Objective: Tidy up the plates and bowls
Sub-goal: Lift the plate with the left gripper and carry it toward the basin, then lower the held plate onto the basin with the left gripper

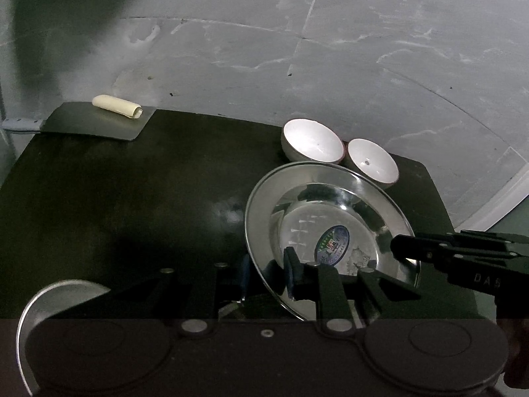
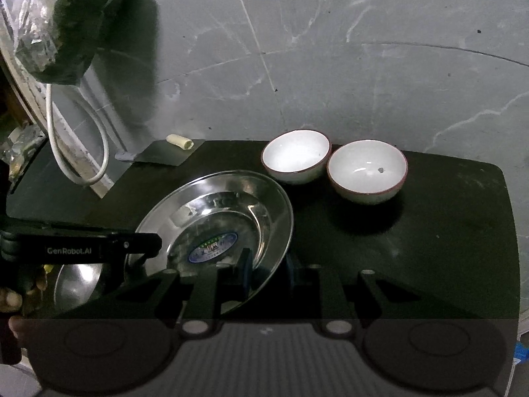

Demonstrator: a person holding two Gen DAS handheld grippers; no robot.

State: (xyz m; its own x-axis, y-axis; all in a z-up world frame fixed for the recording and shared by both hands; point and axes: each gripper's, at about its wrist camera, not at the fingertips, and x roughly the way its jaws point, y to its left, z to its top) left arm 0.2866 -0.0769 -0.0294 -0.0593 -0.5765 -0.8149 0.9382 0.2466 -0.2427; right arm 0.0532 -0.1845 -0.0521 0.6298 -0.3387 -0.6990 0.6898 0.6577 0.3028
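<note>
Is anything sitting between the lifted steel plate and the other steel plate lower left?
Nothing visible. Both grippers clamp the shiny steel plate with the sticker; only bare dark tabletop separates it from the second steel plate.

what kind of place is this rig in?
Probably a home kitchen or utility corner: a dark table against a marbled grey tiled wall, with a steel plate, two white bowls and a bag of greens hanging nearby.

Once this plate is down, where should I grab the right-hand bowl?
Take the bowl by its thin rim on the near side, from above, one finger inside and one outside. It stands upright and open, and the other bowl crowds its left side.
</note>
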